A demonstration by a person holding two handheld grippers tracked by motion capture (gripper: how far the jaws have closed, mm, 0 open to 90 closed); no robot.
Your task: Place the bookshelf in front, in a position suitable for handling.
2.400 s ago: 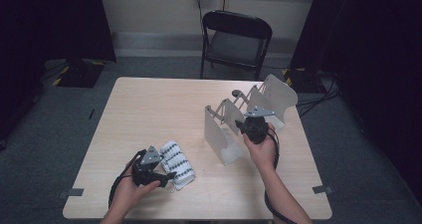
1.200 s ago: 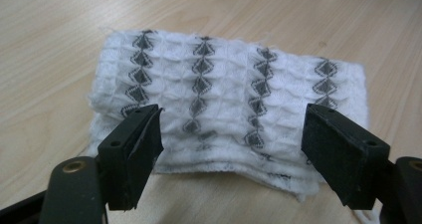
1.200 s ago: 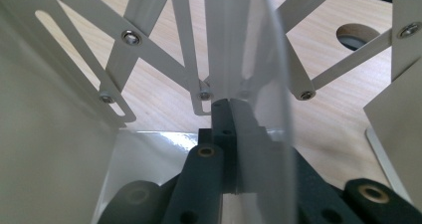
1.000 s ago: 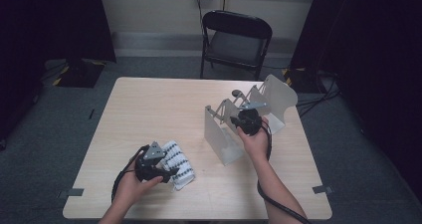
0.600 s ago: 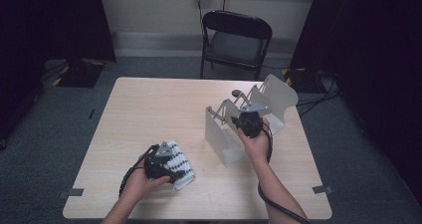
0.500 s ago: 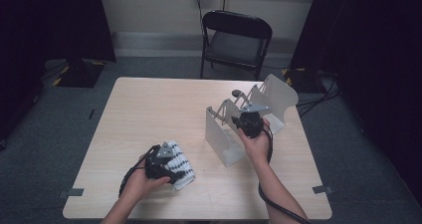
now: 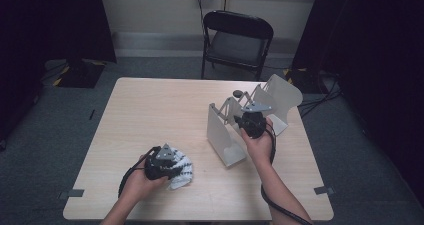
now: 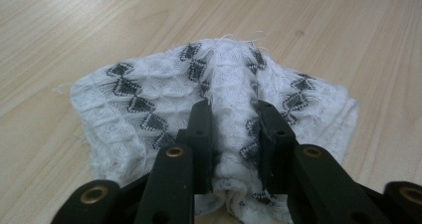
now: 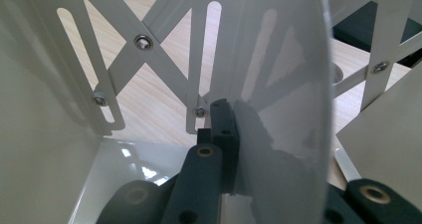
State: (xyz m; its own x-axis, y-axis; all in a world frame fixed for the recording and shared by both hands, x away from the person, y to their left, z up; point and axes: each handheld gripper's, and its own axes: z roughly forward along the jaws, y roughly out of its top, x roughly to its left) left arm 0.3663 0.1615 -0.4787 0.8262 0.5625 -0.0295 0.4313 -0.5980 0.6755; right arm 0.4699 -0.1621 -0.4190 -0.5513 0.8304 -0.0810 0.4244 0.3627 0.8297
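Patterned white cloth (image 8: 214, 109) lies bunched on the bench (image 7: 150, 115), at the near-left, well apart from the white folding rack (image 7: 250, 120). Left tool (image 8: 233, 129) has just closed, pinching a raised ridge of cloth between its jaws. Right tool (image 7: 251, 121), over at the rack, is clamped on one thin divider panel (image 9: 278, 99). Risk: the pinch holds only a narrow fold, so a lift may let the cloth slip free or drag unevenly. A sideways pull on the rack could skew its scissor links.
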